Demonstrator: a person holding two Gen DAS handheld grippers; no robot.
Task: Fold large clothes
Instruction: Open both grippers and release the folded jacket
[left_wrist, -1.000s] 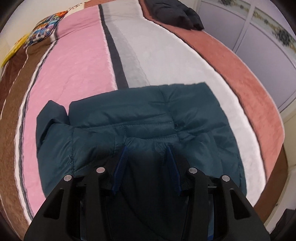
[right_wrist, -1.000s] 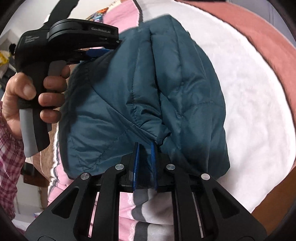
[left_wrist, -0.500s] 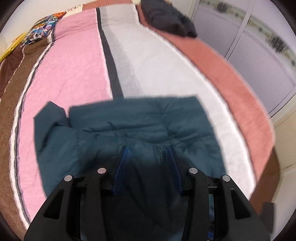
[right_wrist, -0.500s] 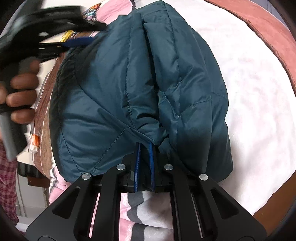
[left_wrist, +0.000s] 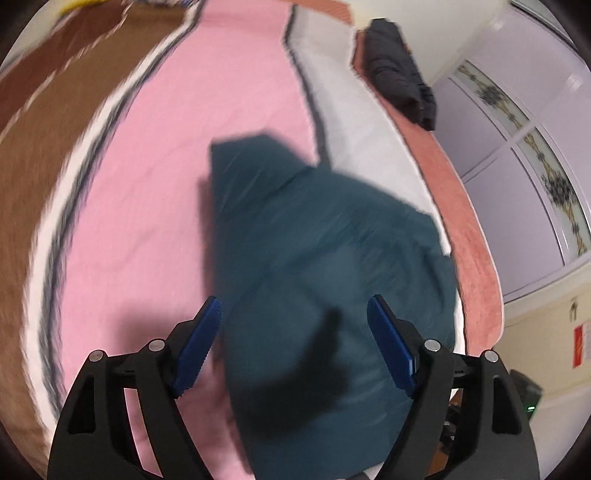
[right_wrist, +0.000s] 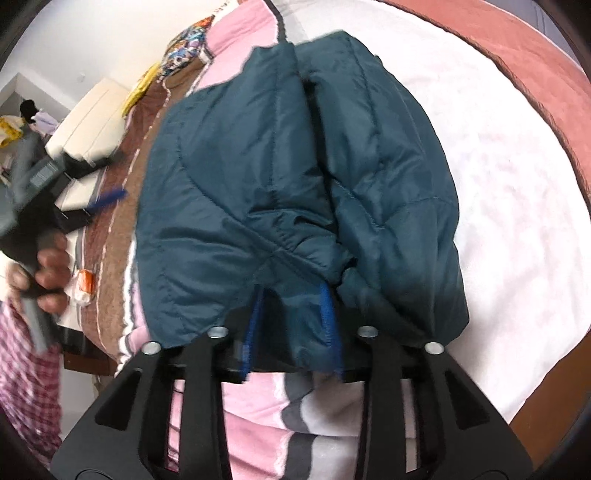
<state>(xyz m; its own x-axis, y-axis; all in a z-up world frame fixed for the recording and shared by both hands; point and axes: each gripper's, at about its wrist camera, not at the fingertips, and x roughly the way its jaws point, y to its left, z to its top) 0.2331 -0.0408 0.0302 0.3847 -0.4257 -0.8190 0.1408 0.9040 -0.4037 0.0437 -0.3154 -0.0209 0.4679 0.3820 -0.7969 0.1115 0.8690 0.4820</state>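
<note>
A dark teal puffer jacket (left_wrist: 325, 266) lies folded on the striped bedspread (left_wrist: 147, 177). My left gripper (left_wrist: 295, 339) is wide open and empty above the jacket's near part; the view is blurred. In the right wrist view the jacket (right_wrist: 295, 177) fills the middle. My right gripper (right_wrist: 293, 317) has its jaws partly apart with the jacket's near edge between the blue pads (right_wrist: 327, 314); the cloth looks loose there. The left gripper (right_wrist: 37, 192) shows blurred at the far left, held by a hand, away from the jacket.
A black garment (left_wrist: 399, 70) lies at the bed's far end. A lilac wardrobe (left_wrist: 517, 129) stands to the right. A colourful pillow (right_wrist: 188, 44) lies at the head of the bed. White furniture (right_wrist: 88, 125) stands left of the bed.
My left gripper let go of the jacket, opened wide and pulled away left. My right gripper's jaws widened from a tight pinch on the jacket's edge. The jacket settled on the bed.
</note>
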